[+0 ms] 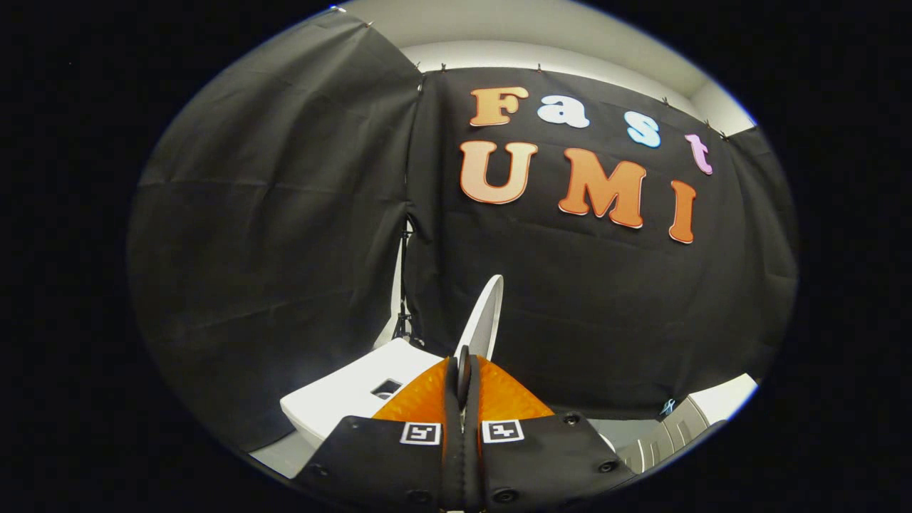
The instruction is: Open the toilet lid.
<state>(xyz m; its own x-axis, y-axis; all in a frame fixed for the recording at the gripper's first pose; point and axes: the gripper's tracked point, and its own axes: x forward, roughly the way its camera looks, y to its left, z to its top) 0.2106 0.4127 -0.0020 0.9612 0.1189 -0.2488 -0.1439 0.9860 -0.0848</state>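
Hand-held gripper [463, 370] has its fingers drawn together, only a thin seam between them, nothing clamped that can be made out. Toilet lid [483, 320] stands raised edge-on just beyond the fingertips, apparently already open; whether the tips touch it cannot be told. White tank [349, 395] sits beside the fingers. Bowl and seat are hidden behind the gripper body.

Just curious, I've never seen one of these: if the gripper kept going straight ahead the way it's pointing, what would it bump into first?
Probably the raised white toilet lid, standing edge-on just beyond the gripper, whose jaws are together. Left of it sits the white tank. Depth is hard to judge.
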